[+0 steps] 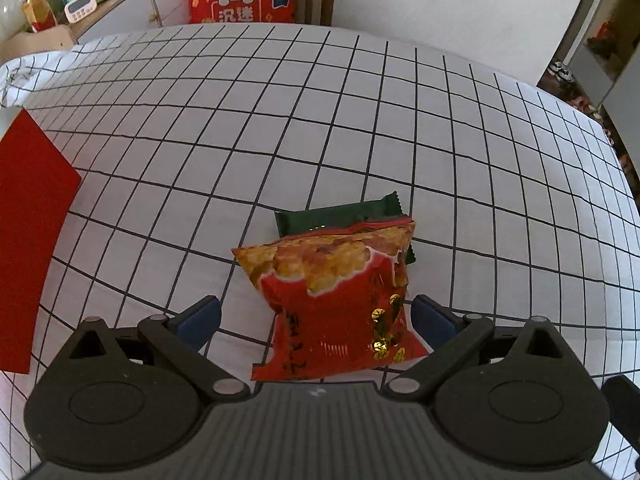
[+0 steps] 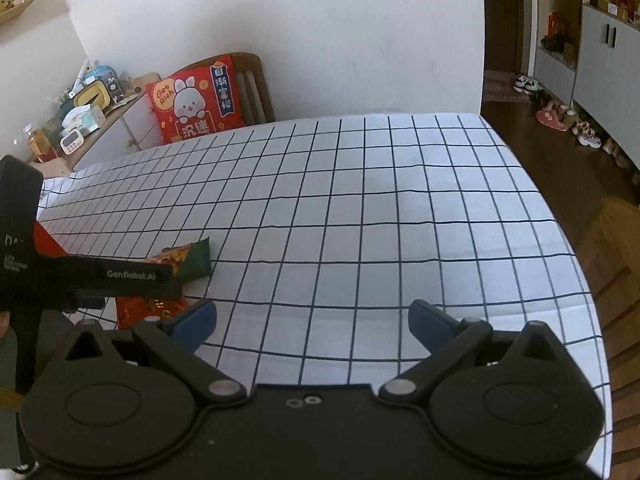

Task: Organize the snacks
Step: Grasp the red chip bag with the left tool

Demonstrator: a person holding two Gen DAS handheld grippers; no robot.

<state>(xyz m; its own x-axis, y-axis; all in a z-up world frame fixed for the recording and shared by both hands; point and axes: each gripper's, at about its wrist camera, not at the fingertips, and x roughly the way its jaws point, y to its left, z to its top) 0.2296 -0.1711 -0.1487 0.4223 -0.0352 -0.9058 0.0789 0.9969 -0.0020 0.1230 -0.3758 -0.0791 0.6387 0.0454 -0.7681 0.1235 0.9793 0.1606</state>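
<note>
- Snacks: a red bag (image 1: 340, 304) lies low in the centre of the left wrist frame on the checked desk (image 1: 360, 120), its far edge overlapping a green packet (image 1: 340, 218) just behind it.
- Left gripper (image 1: 316, 316) is spread wide, the red bag's lower half lying between its fingers; neither pad seems to press the bag, so I judge it released and poised to grasp.
- Right gripper (image 2: 312, 316) is also spread and empty, over bare cloth at the lower centre of its frame, with both snacks off at the left edge, partly hidden by the other tool.
- Progress: by my reading, little or nothing is sorted yet; both snacks sit loose on the desk, and each remains to be picked up and placed.
- Containers: a flat red thing (image 1: 28, 240) at the left edge of the left wrist frame may be a box or lid, but the view is too oblique to tell, and nothing shows inside it.
- No other bin or tray appears on the desk.
</note>
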